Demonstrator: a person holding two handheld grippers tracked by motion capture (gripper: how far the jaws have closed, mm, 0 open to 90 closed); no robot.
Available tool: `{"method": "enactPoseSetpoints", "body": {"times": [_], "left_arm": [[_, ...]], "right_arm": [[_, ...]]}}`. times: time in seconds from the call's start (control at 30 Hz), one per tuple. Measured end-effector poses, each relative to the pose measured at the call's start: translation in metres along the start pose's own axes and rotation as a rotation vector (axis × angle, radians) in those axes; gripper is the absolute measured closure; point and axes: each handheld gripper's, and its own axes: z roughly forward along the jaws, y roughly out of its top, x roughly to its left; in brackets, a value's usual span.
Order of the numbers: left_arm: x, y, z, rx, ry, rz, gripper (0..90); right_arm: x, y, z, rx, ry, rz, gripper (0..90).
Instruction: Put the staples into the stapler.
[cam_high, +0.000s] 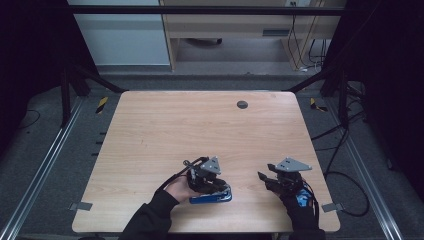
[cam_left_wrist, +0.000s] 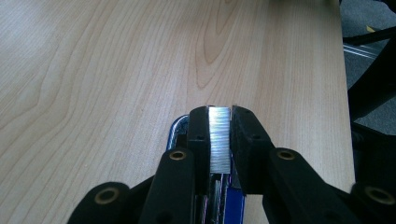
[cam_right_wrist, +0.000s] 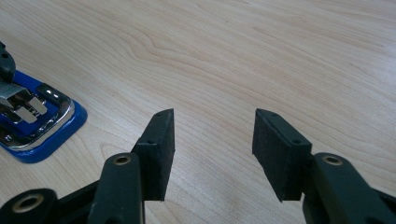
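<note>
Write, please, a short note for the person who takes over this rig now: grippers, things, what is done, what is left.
Left gripper: shut on a strip of staples, held over the open blue stapler.
Right gripper: open, nothing between its jaws, hovering over bare table to the right of the stapler.
Things: stapler lies near the table's front edge, under the left gripper; its metal channel shows open in the right gripper view.
Done: strip picked up and brought to the stapler.
Left: probably seat the strip in the channel, release, close the stapler.

high: overhead, far | gripper views: close, low | shared: table (cam_high: 165, 125)
</note>
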Motion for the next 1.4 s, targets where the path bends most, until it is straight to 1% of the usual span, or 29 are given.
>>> {"method": "enactPoseSetpoints", "body": {"times": [0.13, 0.37, 0.6, 0.67, 0.77, 0.87, 0.9, 1.0, 1.07, 1.17, 1.3, 1.33, 1.4], "left_arm": [[0.0008, -0.0002, 0.0001, 0.001, -0.002, 0.001, 77.3], [0.0010, -0.0008, 0.0025, 0.021, 0.000, 0.009, 77.1], [0.0007, -0.0010, 0.0030, 0.021, 0.005, 0.013, 76.9], [0.0011, -0.0014, 0.0034, 0.020, -0.001, 0.008, 76.8], [0.0012, -0.0028, 0.0041, 0.019, 0.001, -0.006, 76.1], [0.0025, -0.0040, 0.0035, 0.023, -0.005, -0.006, 76.0], [0.0022, -0.0041, 0.0039, 0.017, -0.007, -0.018, 76.2], [0.0033, -0.0041, 0.0040, 0.016, -0.016, -0.030, 76.4], [0.0032, -0.0040, 0.0038, 0.014, -0.019, -0.031, 76.8], [0.0024, -0.0037, 0.0025, 0.009, -0.014, -0.024, 77.4], [0.0016, -0.0032, -0.0018, -0.010, -0.013, -0.014, 77.4], [0.0016, -0.0032, -0.0032, -0.016, -0.012, -0.006, 77.3], [0.0021, -0.0034, -0.0039, -0.011, -0.007, 0.003, 77.4]], "right_arm": [[-0.0001, 0.0000, 0.0000, 0.001, 0.000, 0.000, 49.1], [-0.0002, 0.0000, 0.0000, 0.001, 0.001, -0.001, 49.1], [-0.0001, 0.0001, -0.0001, 0.002, 0.000, 0.000, 49.1], [-0.0002, 0.0001, 0.0000, 0.002, 0.001, -0.002, 49.1], [-0.0002, 0.0001, 0.0000, 0.001, 0.001, -0.001, 49.1], [-0.0002, 0.0001, 0.0000, 0.002, 0.001, -0.001, 49.1], [-0.0002, 0.0001, 0.0000, 0.002, 0.001, -0.001, 49.1], [-0.0002, 0.0001, 0.0001, 0.002, 0.001, -0.002, 49.1], [-0.0001, 0.0002, -0.0001, 0.002, 0.001, 0.001, 49.2], [-0.0001, 0.0002, -0.0001, 0.002, 0.001, 0.001, 49.2], [-0.0001, 0.0002, -0.0002, 0.003, 0.000, 0.003, 49.2], [-0.0002, 0.0002, -0.0001, 0.003, 0.001, 0.002, 49.2], [-0.0001, 0.0003, 0.0000, 0.003, 0.001, 0.000, 49.2]]}}
